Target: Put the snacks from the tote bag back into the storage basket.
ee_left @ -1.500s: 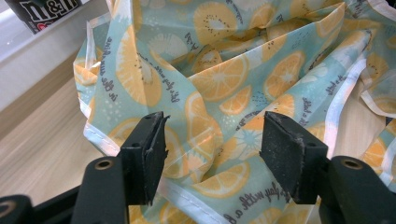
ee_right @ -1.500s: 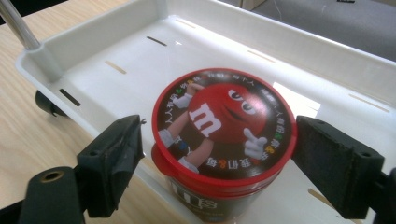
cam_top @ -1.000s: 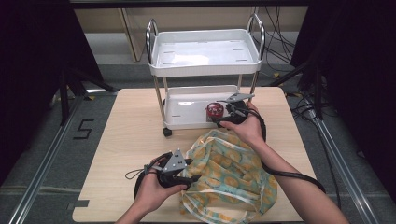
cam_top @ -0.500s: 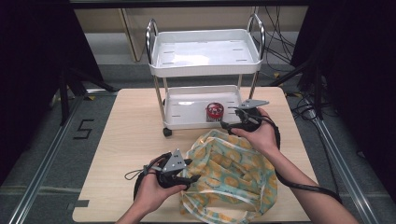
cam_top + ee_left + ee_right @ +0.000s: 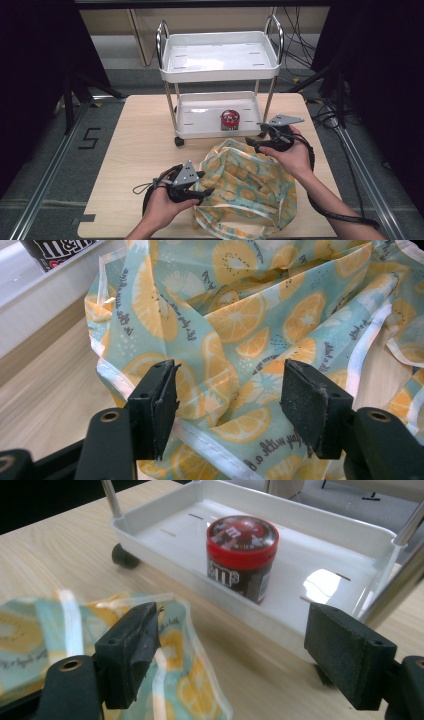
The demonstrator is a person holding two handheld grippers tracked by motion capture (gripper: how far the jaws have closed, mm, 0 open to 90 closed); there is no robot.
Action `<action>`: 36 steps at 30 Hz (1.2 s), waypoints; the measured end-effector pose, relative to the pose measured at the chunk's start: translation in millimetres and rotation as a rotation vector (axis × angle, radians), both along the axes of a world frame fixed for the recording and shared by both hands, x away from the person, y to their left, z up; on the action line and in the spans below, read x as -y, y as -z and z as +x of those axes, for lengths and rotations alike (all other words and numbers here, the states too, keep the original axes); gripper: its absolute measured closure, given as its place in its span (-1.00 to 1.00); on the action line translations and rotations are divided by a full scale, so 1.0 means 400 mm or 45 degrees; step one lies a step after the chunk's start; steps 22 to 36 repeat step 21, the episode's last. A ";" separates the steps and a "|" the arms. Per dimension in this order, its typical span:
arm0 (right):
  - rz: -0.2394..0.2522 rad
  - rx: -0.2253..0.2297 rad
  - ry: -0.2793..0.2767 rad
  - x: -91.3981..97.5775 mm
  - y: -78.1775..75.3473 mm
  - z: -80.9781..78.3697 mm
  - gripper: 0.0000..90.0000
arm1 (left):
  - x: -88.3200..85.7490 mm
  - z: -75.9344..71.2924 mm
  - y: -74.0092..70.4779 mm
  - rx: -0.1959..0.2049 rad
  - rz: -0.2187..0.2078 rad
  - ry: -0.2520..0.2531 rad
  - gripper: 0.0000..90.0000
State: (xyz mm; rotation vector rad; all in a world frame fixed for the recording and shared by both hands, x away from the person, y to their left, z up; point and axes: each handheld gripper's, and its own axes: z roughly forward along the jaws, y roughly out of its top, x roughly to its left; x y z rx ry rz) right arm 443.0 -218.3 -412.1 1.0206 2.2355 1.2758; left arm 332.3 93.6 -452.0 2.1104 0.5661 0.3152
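A floppy bag [image 5: 250,185] printed with orange slices lies crumpled on the wooden table. My left gripper [image 5: 209,186] rests at the bag's left edge. In the left gripper view its jaws [image 5: 230,400] stand wide open, with the bag's cloth [image 5: 240,325] lying between and beyond them, unpressed. A red-lidded M&M's can [image 5: 230,120] stands upright in the lower tray of a white cart [image 5: 200,127]. My right gripper [image 5: 251,145] hovers open over the bag's far edge, right of the can. In the right gripper view the can [image 5: 242,555] stands ahead of the open jaws [image 5: 232,650], apart from them.
The cart's upper tray [image 5: 220,70] holds nothing I can see. Its wheels and chrome posts [image 5: 170,105] stand on the table's far half. Bare wood [image 5: 135,145] lies left of the bag. Cables trail from both grippers.
My right gripper has drawn back from the can, toward the right and the table's near side. The can stays on the lower tray. The left gripper has kept still.
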 end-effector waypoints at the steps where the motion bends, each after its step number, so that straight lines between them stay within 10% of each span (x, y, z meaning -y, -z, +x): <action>1: 0.000 0.000 0.000 0.000 0.000 0.000 -0.50 | 0.000 0.000 0.000 0.000 0.000 0.000 -0.14; 13: 0.034 0.006 -0.016 0.061 0.030 -0.084 -0.49 | -0.002 -0.008 0.008 -0.009 -0.011 -0.015 -0.14; 21: 0.168 0.093 -0.030 0.120 0.054 -0.171 -0.23 | -0.004 -0.014 0.014 -0.004 -0.026 -0.027 -0.14; 36: 0.168 0.093 -0.030 0.120 0.054 -0.171 -0.23 | -0.004 -0.014 0.014 -0.004 -0.026 -0.027 -0.14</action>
